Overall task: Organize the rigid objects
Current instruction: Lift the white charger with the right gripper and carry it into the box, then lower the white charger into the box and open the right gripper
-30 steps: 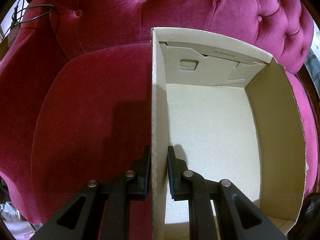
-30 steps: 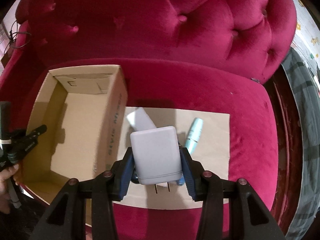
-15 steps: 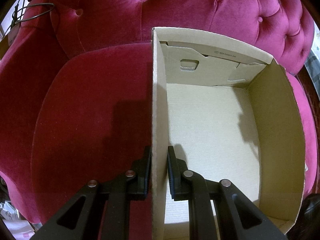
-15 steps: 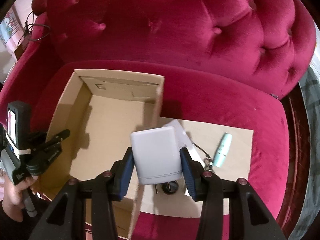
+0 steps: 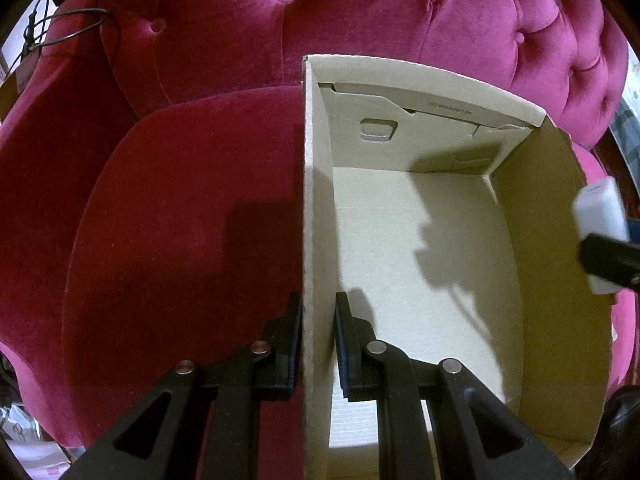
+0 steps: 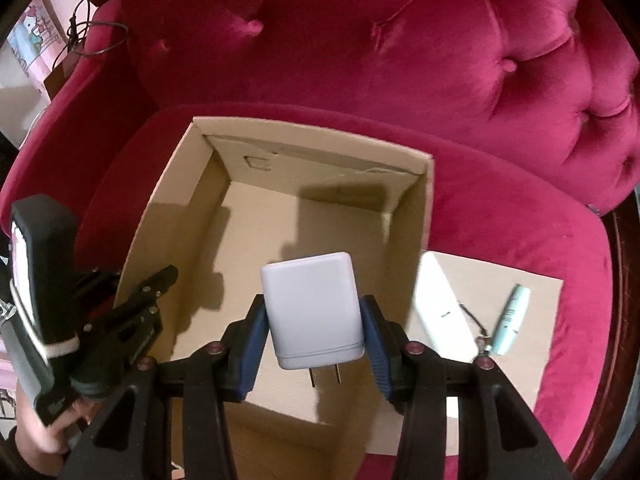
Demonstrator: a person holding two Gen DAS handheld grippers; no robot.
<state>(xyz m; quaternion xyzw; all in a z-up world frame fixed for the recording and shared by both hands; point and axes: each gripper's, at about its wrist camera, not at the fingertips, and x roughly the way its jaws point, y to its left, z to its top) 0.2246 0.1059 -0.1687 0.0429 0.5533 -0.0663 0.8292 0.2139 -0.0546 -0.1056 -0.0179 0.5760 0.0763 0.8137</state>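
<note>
Crimson velvet seat (image 6: 500,216) bears the cardboard box (image 6: 424,208); left gripper (image 5: 316,344) pinches its 9 o'clock wall; right gripper (image 6: 314,332) clamps the white charger (image 6: 312,308) above it; next, seemingly: lower, release inside.

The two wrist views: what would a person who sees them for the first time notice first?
First, the white charger with two metal prongs, held in the right claw above the open cardboard box. Next, the left claw pinching the box's left wall. Around everything, the bright magenta tufted armchair, with a turquoise tube on flat cardboard right of the box.
</note>
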